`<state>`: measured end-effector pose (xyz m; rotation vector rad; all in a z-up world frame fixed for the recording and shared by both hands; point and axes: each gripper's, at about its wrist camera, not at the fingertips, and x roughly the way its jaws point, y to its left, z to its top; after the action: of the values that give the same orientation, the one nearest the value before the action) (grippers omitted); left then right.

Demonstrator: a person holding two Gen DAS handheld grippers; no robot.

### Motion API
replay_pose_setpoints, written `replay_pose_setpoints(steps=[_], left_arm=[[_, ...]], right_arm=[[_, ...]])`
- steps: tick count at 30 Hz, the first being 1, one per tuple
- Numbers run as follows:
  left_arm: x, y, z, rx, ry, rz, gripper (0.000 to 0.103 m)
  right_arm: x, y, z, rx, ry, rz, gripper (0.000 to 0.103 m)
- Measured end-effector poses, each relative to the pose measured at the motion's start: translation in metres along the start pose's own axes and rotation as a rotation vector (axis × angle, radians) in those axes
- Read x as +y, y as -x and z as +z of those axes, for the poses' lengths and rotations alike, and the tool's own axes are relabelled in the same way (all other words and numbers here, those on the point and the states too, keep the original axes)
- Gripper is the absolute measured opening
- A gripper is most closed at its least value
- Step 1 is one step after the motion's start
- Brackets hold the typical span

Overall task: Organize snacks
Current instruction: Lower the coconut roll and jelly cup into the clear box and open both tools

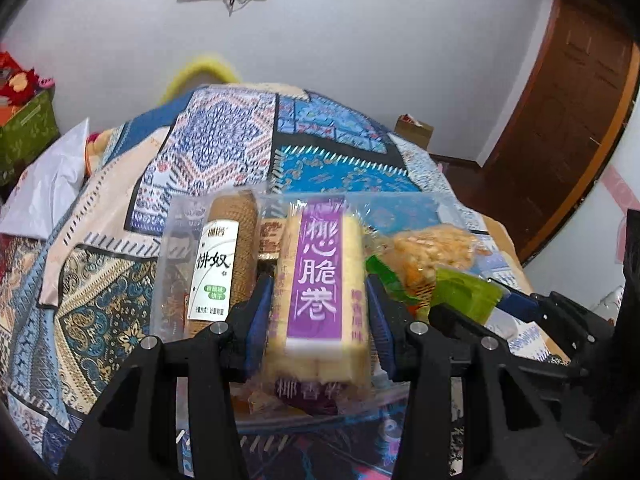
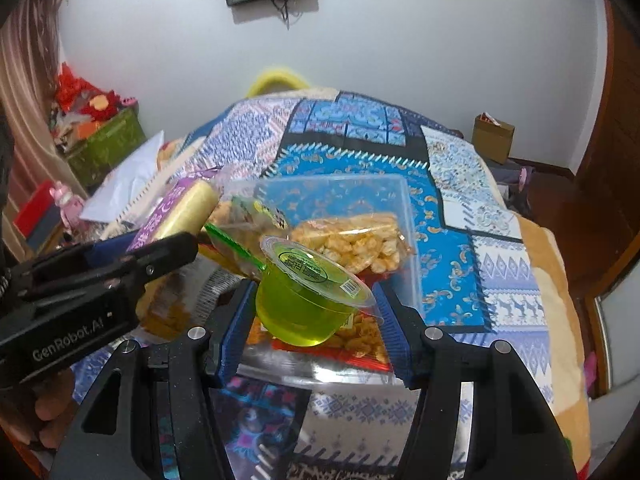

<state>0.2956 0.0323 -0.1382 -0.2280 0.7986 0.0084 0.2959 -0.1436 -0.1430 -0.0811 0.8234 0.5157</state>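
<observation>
My left gripper [image 1: 318, 308] is shut on a yellow wafer-roll pack with a purple label [image 1: 318, 280], held over a clear plastic box [image 2: 396, 208] on the bed. My right gripper [image 2: 312, 312] is shut on a green jelly cup [image 2: 304, 300], also above the box. The box holds a bag of orange puffed snacks [image 2: 356, 244] and a green-edged packet [image 2: 248, 220]. A brown biscuit pack with a white label [image 1: 222, 268] stands upright at the box's left. The left gripper with its wafer pack [image 2: 180, 212] shows at the left of the right wrist view.
The box sits on a bed with a patterned blue quilt [image 1: 224, 148]. A white pillow [image 1: 52, 188] lies at left, a green bin with toys [image 2: 104, 144] by the wall, a cardboard box [image 2: 492, 136] at right, and a wooden door [image 1: 560, 132] beyond.
</observation>
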Motion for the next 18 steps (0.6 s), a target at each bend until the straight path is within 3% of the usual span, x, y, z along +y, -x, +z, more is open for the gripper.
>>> replay_pose_setpoints(steps=[4,8,18], left_arm=[[0.004,0.001,-0.004,0.006,-0.006,-0.032,0.057],[0.003,0.016,-0.006,-0.022,-0.029,-0.013,0.059],[-0.001,0.117,-0.012,-0.176,-0.065,-0.009,0.059]], right_arm=[[-0.002,-0.007,-0.003,0.035,-0.019,0.002,0.056],[-0.001,0.004,-0.001,0.016,-0.016,0.000,0.058],[0.009,0.096,0.005,-0.149,0.007,0.003,0.059]])
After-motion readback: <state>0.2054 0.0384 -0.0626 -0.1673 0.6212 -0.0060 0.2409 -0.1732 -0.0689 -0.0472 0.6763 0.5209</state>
